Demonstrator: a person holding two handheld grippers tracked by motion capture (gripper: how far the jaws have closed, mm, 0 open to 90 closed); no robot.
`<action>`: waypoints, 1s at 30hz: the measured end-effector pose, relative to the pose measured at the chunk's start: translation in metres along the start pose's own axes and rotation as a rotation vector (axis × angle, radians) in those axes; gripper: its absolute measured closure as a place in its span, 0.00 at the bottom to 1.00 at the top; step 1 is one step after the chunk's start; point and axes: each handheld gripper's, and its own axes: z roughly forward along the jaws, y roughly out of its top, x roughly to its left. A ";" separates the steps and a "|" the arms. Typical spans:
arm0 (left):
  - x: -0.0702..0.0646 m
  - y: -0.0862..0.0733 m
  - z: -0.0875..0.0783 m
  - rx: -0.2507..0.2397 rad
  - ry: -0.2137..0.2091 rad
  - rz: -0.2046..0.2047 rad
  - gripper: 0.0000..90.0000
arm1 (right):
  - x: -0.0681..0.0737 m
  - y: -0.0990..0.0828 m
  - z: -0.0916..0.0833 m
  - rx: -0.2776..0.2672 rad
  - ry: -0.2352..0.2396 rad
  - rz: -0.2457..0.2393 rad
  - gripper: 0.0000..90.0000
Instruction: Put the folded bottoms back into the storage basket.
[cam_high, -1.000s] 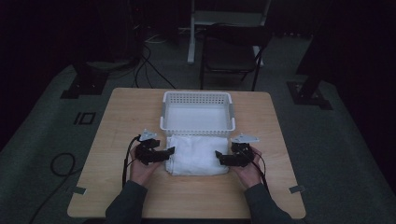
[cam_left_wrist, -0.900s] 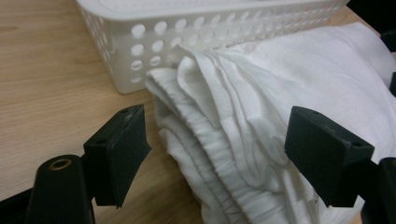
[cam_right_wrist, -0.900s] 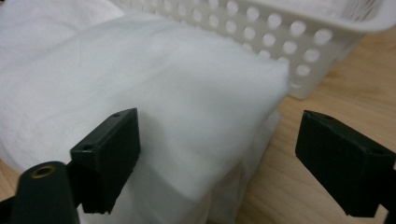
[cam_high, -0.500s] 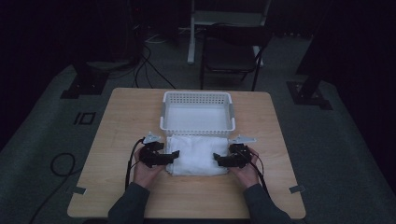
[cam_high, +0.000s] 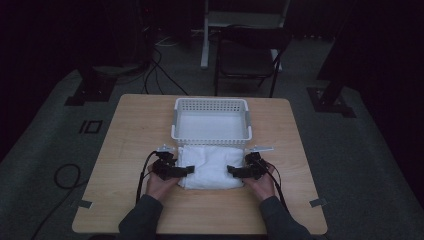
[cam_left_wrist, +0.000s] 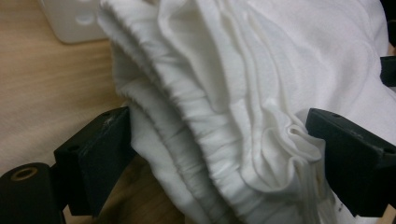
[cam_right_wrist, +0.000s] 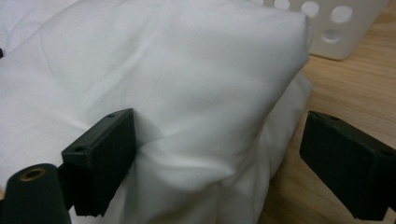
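Both tools just dropped down and their jaws have been opening: left tool (cam_high: 186, 170) and right tool (cam_high: 231, 171) now gape wide around the folded white cloth (cam_high: 210, 166), lying on the tabletop (cam_high: 130, 130) just before the basket (cam_high: 211, 120). Looks released.

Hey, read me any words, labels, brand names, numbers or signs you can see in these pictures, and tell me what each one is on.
None: no readable text anywhere.
The folded white cloth is plain, with no tag or print on the parts that show.
The white basket has round holes in its wall but no label.
The wooden table carries no marking.
The square outline on the floor is a shape, not a letter or number.
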 end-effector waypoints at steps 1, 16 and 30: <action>0.001 0.000 0.001 0.003 -0.007 -0.001 0.10 | -0.001 0.000 0.001 0.004 0.007 0.005 0.12; 0.009 -0.002 0.007 0.022 -0.149 -0.048 0.23 | -0.016 -0.003 0.010 0.026 0.184 0.117 0.26; 0.016 -0.002 0.010 0.032 -0.254 -0.094 0.53 | -0.026 0.001 0.017 0.040 0.302 0.143 0.56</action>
